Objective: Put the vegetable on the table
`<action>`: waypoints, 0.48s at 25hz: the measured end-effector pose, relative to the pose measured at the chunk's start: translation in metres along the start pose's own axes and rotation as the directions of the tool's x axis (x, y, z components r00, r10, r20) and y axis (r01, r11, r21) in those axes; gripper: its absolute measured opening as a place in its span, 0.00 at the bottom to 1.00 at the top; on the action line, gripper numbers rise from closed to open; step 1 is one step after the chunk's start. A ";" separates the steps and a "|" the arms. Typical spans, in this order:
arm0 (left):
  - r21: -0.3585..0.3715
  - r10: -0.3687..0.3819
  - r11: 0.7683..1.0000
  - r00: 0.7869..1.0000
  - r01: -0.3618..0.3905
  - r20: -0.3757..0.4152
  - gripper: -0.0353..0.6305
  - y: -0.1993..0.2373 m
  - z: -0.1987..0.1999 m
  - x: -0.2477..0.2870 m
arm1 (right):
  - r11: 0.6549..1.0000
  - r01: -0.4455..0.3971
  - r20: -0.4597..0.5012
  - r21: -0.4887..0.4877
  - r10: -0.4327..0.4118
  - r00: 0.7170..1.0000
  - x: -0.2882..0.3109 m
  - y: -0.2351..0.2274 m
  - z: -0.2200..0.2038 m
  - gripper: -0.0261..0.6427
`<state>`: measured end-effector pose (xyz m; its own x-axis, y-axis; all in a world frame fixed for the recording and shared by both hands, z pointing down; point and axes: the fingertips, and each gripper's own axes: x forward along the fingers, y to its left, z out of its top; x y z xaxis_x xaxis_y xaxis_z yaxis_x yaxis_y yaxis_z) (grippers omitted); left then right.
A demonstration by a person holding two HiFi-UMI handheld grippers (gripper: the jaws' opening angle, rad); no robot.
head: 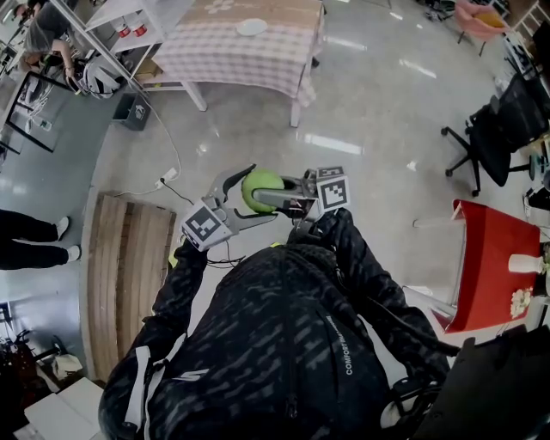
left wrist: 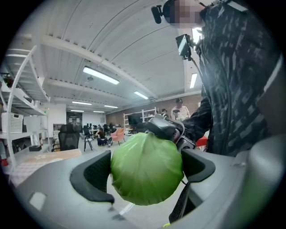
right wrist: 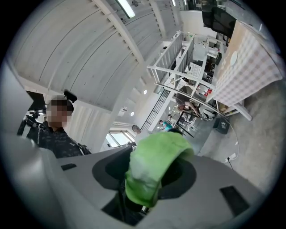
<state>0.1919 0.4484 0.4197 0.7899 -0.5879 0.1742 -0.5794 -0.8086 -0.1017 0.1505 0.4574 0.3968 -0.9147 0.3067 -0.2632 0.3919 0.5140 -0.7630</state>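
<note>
While over glossy floor (head: 387, 103), clamps cabbage (head: 260, 185) in right gripper (right wrist: 147, 179) jaws.
Flanks it with left gripper (left wrist: 146, 174) jaws spread; checked table (head: 215, 51) ahead, pallet (head: 129, 266) left, red table (head: 494, 266) right.

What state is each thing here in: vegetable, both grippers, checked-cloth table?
Round green leafy vegetable: held up in the air.
Right gripper: shut on the vegetable.
Left gripper: jaws apart around the vegetable, grip unclear.
Table with checked cloth: stands across the floor, bearing a white plate.
</note>
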 end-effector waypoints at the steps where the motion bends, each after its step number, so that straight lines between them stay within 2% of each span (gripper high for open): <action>1: 0.002 0.002 1.000 1.000 -0.002 -0.003 0.78 0.003 -0.001 0.000 | 1.000 0.001 -0.005 0.000 -0.001 1.000 0.001 -0.002 0.002 0.27; 7: 0.008 0.020 1.000 1.000 -0.020 -0.013 0.78 0.030 -0.005 0.001 | 1.000 0.012 -0.035 -0.013 -0.012 0.999 0.009 -0.020 0.019 0.26; 12: -0.024 0.047 0.999 0.999 -0.047 -0.014 0.78 0.062 -0.010 0.011 | 1.000 0.005 -0.040 -0.005 -0.005 0.999 0.010 -0.044 0.042 0.26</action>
<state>0.1626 0.3917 0.4247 0.7591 -0.6248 0.1826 -0.6207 -0.7793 -0.0859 0.1203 0.4036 0.4030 -0.9118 0.3364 -0.2354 0.3883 0.5198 -0.7610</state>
